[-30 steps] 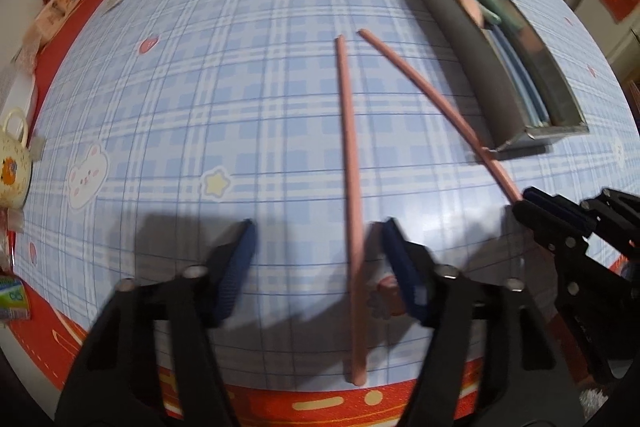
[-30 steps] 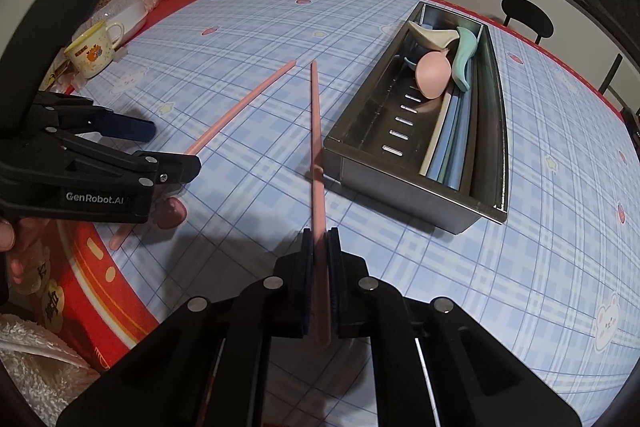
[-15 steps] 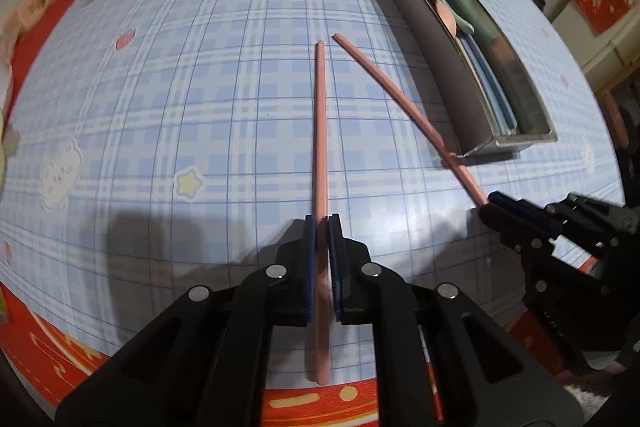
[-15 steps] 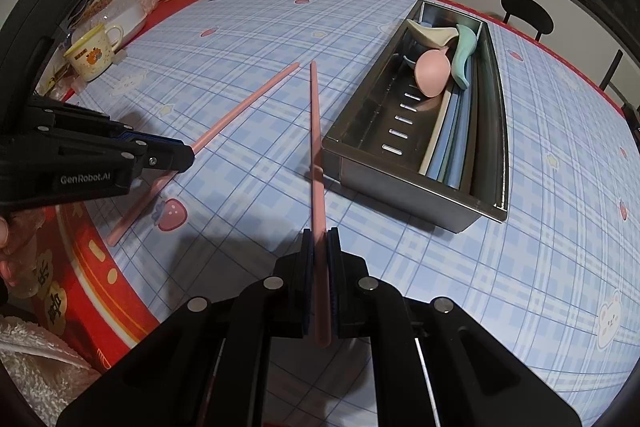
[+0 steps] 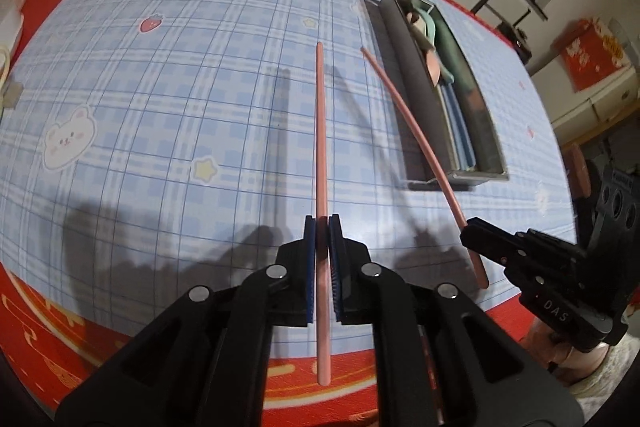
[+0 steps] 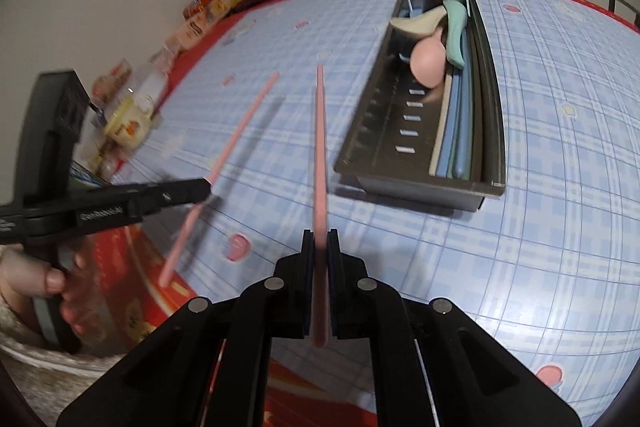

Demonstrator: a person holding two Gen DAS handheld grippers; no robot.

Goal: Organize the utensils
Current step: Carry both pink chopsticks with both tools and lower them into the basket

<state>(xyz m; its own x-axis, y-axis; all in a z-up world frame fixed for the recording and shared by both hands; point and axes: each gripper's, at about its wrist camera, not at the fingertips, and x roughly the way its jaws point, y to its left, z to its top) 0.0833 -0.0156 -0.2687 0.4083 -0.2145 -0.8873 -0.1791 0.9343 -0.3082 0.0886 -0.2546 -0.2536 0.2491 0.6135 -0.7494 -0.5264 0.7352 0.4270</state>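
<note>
The left gripper [image 5: 321, 223] is pressed together on a pink chopstick [image 5: 320, 131], pinching it near its lower third. In the left wrist view the stick runs straight along the gripper's line, its long axis from 6 to 12 o'clock: the blunt tail pokes out behind the fingers toward 6 and the far tip points to 12, above the blue plaid tablecloth [image 5: 168, 75], where it casts a shadow of its own.

At about 3 o'clock from it, the right gripper [image 5: 466, 227] is likewise clamped on a second pink chopstick [image 5: 404, 115]. In this view that stick leans from 5 toward 11 o'clock, its tip near the left wall of the steel tray [image 5: 416, 83]. In the right wrist view the same stick [image 6: 320, 147] lies dead ahead between the fingers, 6 to 12, with the tray [image 6: 360, 143] just to its right at 1 o'clock.

The tray holds a pink spoon [image 6: 428, 65], a mint spoon [image 6: 456, 27], a cream spoon [image 6: 416, 23] and long blue and cream handles.
</note>
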